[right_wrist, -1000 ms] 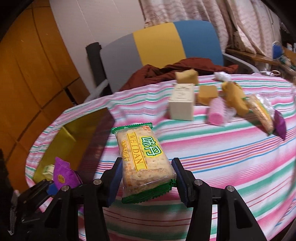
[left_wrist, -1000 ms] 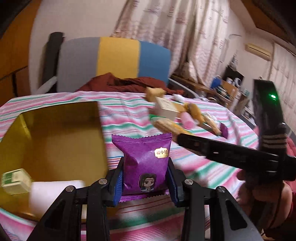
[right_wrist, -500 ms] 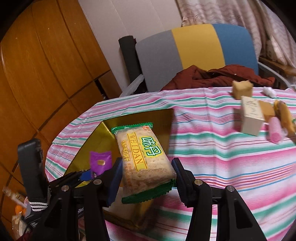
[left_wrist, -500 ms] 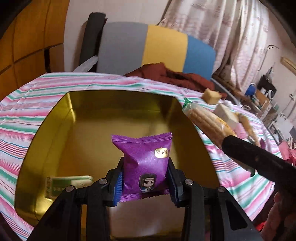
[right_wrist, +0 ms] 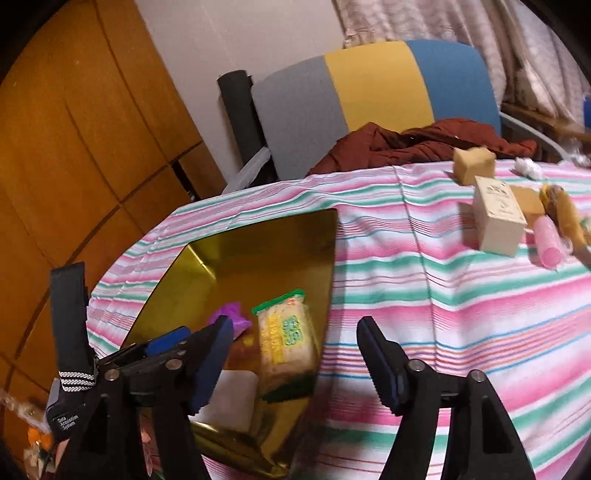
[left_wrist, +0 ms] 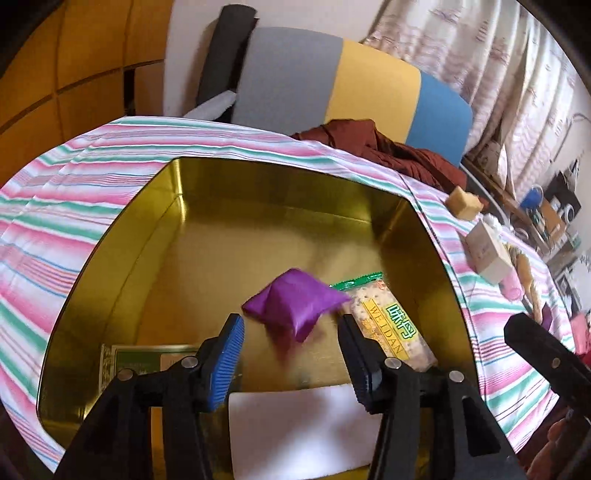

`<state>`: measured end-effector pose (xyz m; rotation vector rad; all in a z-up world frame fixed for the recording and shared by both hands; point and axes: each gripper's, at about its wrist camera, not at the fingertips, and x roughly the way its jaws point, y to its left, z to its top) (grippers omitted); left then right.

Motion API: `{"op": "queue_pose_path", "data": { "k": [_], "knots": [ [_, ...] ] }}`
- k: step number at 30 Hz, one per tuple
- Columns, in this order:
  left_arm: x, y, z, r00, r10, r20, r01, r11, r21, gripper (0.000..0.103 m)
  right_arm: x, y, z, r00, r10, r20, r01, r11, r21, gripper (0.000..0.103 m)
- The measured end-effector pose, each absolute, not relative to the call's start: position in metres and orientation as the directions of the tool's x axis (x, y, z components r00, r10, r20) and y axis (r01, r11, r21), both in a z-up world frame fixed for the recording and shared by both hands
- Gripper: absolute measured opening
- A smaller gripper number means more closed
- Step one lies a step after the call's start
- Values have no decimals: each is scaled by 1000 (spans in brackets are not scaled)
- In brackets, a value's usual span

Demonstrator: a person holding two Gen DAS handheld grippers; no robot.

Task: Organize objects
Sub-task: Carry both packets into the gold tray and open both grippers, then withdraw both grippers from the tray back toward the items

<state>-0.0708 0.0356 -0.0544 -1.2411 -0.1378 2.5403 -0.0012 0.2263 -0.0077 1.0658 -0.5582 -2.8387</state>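
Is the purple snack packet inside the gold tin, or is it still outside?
Inside: the purple packet is within the gold tin's walls, beside the cracker pack.

Chair (left_wrist: 332, 77) with grey, yellow, blue back panels beyond table edge from my view. Rust-brown cloth (left_wrist: 380, 147) bunched on chair seat, just below the panels. Patterned curtain (left_wrist: 480, 48) right of chair. Orange wood paneling (right_wrist: 66, 140) left of chair. White wall (right_wrist: 236, 33) behind chair.
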Motion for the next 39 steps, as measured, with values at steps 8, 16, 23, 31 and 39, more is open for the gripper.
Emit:
{"op": "queue_pose_path", "data": {
  "k": [8,16,23,31,39],
  "knots": [
    [-47,43,-41,-624,333,-707,-243,-943,-229,54,8,246,-13,-759,-171,-628,-107,-919,380,73],
    [-27,66,-32,-637,351,-686,-311,-932,-188,54,12,259,-20,-752,-133,-645,-146,-922,360,76],
    [-11,87,-30,-616,402,-677,-380,-905,-191,54,19,283,-33,-728,-92,-680,-216,-910,354,76],
    [9,118,-27,-587,444,-677,-462,-871,-170,54,27,306,-45,-712,-53,-700,-262,-905,335,76],
    [28,150,-23,-549,499,-671,-555,-818,-155,54,35,334,-53,-693,-2,-721,-300,-909,291,76]
  ]
}}
